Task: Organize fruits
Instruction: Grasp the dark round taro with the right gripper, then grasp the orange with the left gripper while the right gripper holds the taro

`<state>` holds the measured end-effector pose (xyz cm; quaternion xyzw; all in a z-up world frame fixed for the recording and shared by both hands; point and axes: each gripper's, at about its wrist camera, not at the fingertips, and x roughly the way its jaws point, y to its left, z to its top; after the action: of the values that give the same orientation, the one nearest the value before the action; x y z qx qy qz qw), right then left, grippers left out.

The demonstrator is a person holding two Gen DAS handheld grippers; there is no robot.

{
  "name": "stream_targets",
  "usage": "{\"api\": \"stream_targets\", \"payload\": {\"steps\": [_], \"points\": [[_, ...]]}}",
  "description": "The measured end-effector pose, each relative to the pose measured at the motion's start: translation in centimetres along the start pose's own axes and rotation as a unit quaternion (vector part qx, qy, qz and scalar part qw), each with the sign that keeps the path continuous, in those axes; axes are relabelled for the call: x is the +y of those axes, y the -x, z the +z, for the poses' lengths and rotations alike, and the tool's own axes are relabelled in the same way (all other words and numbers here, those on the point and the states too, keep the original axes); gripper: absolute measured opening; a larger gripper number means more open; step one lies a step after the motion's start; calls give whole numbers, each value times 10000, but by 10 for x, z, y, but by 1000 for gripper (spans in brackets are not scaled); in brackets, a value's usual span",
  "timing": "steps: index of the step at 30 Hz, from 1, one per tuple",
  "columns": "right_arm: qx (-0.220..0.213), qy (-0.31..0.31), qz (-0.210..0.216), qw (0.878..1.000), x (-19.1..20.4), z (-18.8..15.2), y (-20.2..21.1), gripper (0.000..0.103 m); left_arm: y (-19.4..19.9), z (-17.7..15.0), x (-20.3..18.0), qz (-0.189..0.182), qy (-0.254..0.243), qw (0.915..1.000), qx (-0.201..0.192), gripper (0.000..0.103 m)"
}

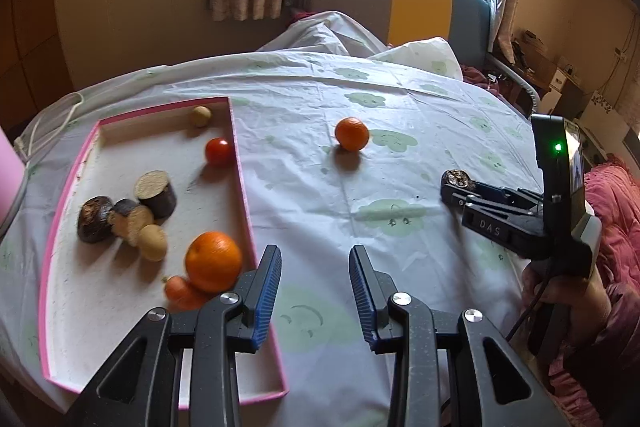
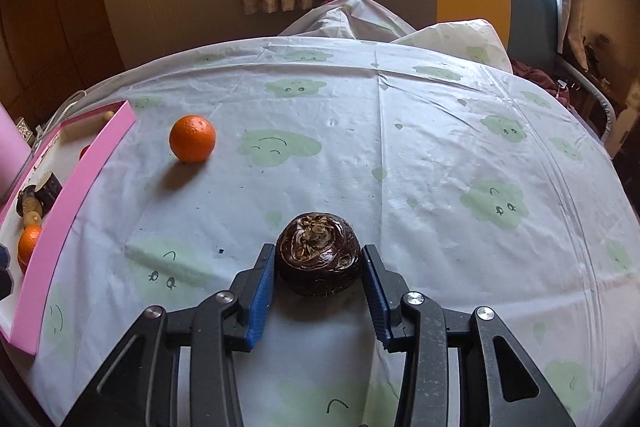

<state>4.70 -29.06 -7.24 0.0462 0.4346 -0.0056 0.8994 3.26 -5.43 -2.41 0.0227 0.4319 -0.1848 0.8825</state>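
The right tongs (image 2: 319,269) bracket a dark, glossy, round fruit (image 2: 319,254) on the counter (image 2: 440,155), both pads at its sides, though whether they truly clamp it I cannot tell. It looks slick; a loose squeeze could let it roll. The left tongs (image 1: 314,293) hang apart, holding nothing, near the pink tray (image 1: 240,163). An orange (image 1: 351,134) sits loose beyond, easily knocked farther away.
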Motion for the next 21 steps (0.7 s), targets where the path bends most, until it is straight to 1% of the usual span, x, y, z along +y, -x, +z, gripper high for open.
{"api": "stream_targets", "payload": {"steps": [3,7,12,14,15,17,18,19,21], "points": [[-78,-62,55,9999,-2,-2,0,43,-10,9,-4,-104,16,9999,65,36],[-91,-35,6,10000,0,-3,-1,44,-26,25,-7,-219,135,9995,196,36],[-121,-19,-13,9999,1,-4,-1,44,-50,50,-11,-274,182,9991,282,36],[-144,-43,16,9999,-1,-4,-1,44,-63,60,-11,-248,214,9987,399,37],[-156,-53,24,9999,-1,-5,-1,44,-68,65,-11,-282,265,9983,437,39],[-159,-41,12,9999,-1,-5,-1,44,-80,76,-11,-356,334,9975,505,48],[-167,-39,9,9999,-1,-5,-2,44,-85,81,-13,-363,337,9974,529,56],[-175,-41,11,9998,-1,-5,-2,44,-90,85,-15,-405,319,9973,528,60],[-183,-51,24,9998,-1,-5,-2,44,-100,94,-22,-381,247,9975,541,60]]}}
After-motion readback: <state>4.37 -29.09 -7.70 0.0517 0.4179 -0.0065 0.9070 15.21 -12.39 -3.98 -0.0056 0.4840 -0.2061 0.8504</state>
